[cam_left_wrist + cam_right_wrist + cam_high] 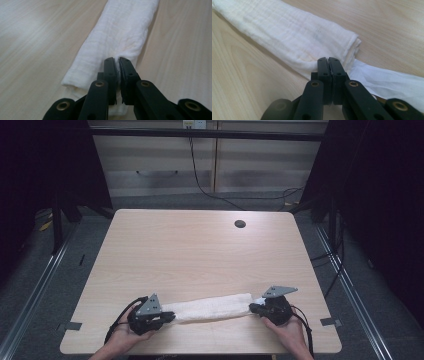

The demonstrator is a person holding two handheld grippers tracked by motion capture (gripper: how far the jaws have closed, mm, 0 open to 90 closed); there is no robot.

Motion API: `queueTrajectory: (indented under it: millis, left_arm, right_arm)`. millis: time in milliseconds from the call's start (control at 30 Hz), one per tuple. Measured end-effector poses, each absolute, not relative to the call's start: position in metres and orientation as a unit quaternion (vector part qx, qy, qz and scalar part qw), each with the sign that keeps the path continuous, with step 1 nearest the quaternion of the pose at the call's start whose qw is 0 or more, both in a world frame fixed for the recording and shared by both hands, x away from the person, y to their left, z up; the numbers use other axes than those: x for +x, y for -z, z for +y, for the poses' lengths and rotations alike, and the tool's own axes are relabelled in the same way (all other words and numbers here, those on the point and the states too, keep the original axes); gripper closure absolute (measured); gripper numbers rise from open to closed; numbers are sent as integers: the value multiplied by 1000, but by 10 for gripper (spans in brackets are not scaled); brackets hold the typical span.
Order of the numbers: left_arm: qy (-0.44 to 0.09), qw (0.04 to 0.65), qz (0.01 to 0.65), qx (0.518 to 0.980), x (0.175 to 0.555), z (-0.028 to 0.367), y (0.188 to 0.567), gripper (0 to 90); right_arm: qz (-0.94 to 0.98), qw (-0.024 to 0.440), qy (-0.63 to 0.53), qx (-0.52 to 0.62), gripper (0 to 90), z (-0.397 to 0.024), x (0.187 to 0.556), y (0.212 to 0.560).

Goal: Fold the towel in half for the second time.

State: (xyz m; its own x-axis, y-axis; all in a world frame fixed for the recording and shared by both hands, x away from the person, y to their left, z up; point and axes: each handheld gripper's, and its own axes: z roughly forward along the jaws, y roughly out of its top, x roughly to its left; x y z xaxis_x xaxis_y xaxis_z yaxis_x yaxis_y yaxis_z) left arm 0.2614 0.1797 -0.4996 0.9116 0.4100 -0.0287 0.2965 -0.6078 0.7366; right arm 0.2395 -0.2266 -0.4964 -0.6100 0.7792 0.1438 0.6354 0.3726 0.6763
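Hands come in from the near edge of the light wooden worktop (200, 245), each holding a black gripper with a grey three-cornered plate on top. The left gripper (167, 316) sits at the near-left and the right gripper (255, 307) at the near-right, and between them lies a white cloth (210, 307) rolled or folded into a long band that runs across the near part of the worktop, slightly higher toward the right. In the left gripper view, the left gripper (116, 65) has its fingers (109, 72) pressed together on the near end of the cloth (117, 32), with a thin line of white fabric showing between them; the band stretches away from them along the wood. In the right gripper view, the right gripper (328, 64) is likewise clamped on the cloth (287, 35) at its folded end, fingers (337, 72) drawn tight, and a looser, thinner layer of the fabric spreads out to one side. Farther off, a small dark round hole (240, 224) sits in the worktop near its far-right corner. Beyond the far edge, black cables (200, 180) hang down in front of pale cabinet fronts (210, 160).
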Motion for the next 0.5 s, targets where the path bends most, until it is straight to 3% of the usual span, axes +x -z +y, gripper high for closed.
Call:
queueTrajectory:
  millis: [500]
  left_arm:
    - [-86,400,248,878,300,179,503,846]
  right_arm:
    - [807,107,-373,444,889,-223,262,500]
